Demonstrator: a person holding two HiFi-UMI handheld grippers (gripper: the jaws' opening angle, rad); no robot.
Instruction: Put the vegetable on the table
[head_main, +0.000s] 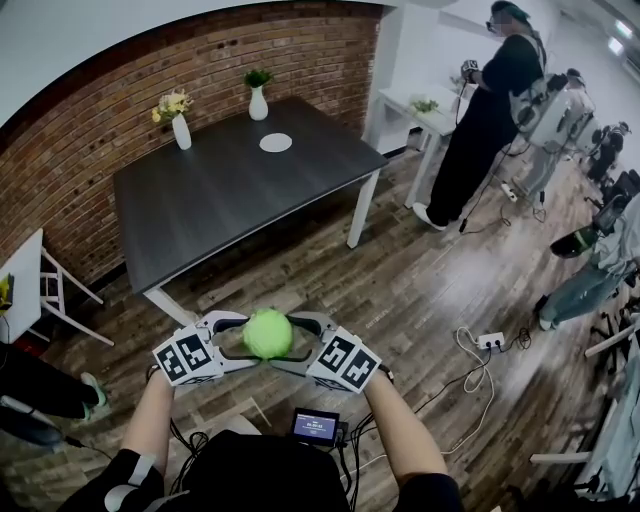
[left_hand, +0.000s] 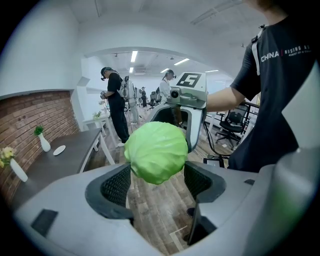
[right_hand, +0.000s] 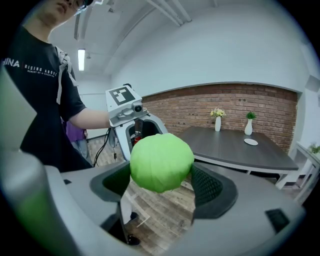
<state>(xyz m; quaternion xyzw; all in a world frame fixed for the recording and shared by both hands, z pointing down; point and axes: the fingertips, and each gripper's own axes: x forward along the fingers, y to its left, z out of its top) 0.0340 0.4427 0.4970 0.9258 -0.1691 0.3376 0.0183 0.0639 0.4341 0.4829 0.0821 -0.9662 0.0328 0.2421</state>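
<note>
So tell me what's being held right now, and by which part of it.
A green cabbage, held by both grippers at once. The left gripper and the right gripper face each other, and each grips the cabbage's rounded sides between its jaws.

The bare left forearm (head_main: 150, 420) and bare right forearm (head_main: 405, 432) reach forward at lower centre. The white left gripper (head_main: 241, 338) and white right gripper (head_main: 297, 340) face each other, each with its jaws clamped on one round green cabbage (head_main: 268, 333).

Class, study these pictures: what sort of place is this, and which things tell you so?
Probably an office or lab staged as a dining corner: a dark table with vases beside a brick wall, yet a power strip with cables on the floor and other people handling equipment.
</note>
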